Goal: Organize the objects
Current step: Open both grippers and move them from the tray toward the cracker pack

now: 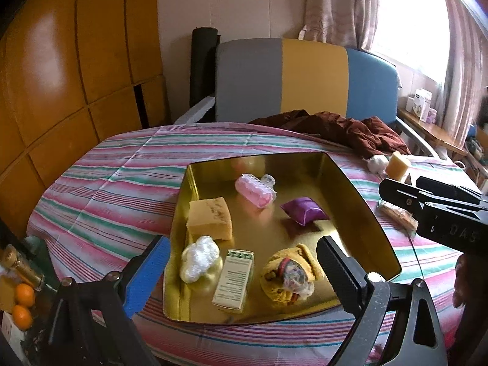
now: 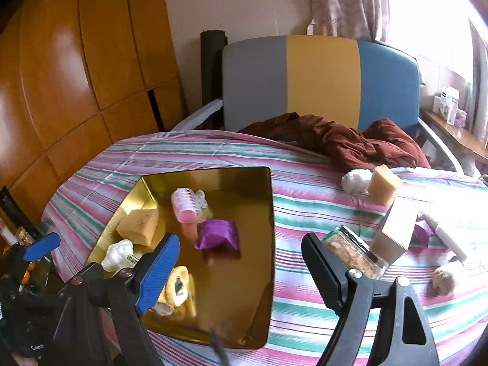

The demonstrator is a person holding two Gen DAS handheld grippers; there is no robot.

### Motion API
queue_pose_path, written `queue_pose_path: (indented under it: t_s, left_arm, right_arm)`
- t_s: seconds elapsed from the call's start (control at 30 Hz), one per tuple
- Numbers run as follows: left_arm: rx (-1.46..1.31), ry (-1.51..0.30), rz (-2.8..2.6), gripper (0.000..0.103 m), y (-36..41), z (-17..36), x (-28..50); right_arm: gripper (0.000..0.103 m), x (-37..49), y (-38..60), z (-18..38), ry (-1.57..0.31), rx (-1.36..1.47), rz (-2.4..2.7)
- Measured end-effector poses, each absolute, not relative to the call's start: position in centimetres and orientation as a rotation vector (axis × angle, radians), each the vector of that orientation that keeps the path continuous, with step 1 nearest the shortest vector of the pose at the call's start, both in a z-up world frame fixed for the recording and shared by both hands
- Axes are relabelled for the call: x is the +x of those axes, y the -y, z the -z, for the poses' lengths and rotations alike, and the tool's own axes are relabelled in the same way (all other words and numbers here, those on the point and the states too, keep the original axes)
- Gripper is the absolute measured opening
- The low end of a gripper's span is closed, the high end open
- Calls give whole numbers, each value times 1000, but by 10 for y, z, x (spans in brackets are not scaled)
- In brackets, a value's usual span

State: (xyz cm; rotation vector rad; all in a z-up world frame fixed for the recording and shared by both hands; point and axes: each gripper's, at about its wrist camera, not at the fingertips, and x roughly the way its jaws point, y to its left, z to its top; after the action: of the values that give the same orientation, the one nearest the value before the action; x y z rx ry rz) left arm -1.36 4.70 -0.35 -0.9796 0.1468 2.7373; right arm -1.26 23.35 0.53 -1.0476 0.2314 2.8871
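Note:
A gold tray (image 1: 360, 207) (image 2: 262, 274) lies on the striped cloth. It holds a yellow sponge (image 1: 209, 219) (image 2: 138, 222), a pink hair roller (image 1: 255, 190) (image 2: 184, 204), a purple packet (image 1: 305, 209) (image 2: 217, 234), a white wad (image 1: 199, 256) (image 2: 117, 253), a small carton (image 1: 233, 279) and a yellow cloth bundle (image 1: 288, 273) (image 2: 180, 289). My left gripper (image 1: 244, 262) is open and empty above the tray's near end. My right gripper (image 2: 241, 270) is open and empty over the tray's right rim; it also shows in the left wrist view (image 1: 427, 201).
Right of the tray lie a snack packet (image 2: 353, 251), a beige box (image 2: 395, 233), a sponge block (image 2: 383, 185), a white ball (image 2: 355, 181), a purple packet (image 2: 422, 230), a white tube (image 2: 448, 238) and a fluffy ball (image 2: 445, 279). Brown clothing (image 2: 344, 143) lies behind. Oranges (image 1: 23, 303) sit left.

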Motion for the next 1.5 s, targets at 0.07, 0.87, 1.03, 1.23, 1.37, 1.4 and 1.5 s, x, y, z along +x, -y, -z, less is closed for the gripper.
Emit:
queue_pose_path:
  t_s: [0.07,0.87,1.03,1.23,1.37,1.4,1.5]
  left_arm:
    - [-989,-145,-2725,97,-50,5,-14]
    - [-920,-352,-2431,97,-155,-1,-10]
    - [-999,-274,-2289,97,-196,-6,-21]
    - [-1113,-242,-2166,97,-256,-1,-36]
    - [-1215,-225,-2105,95,-292,14,-49]
    - [-1246,-224,-2102,93,-300,20,-53]
    - [-1351,-210,-2098,90,-321,37,-67]
  right_arm:
    - [84,-11,-239,-3,-249,-1056,-2875]
    - [84,41,-457,3,-557,-978,-2400]
    - [84,33,-493,7,-595,-962,-2391]
    - [84,31,-517,24,-737,-955,-2393]
    - [84,37,-519,20,-795,-912,-2414]
    - [84,38,-520,20,-803,-906,-2418]
    - [84,39,-520,18,-823,-895,-2434]
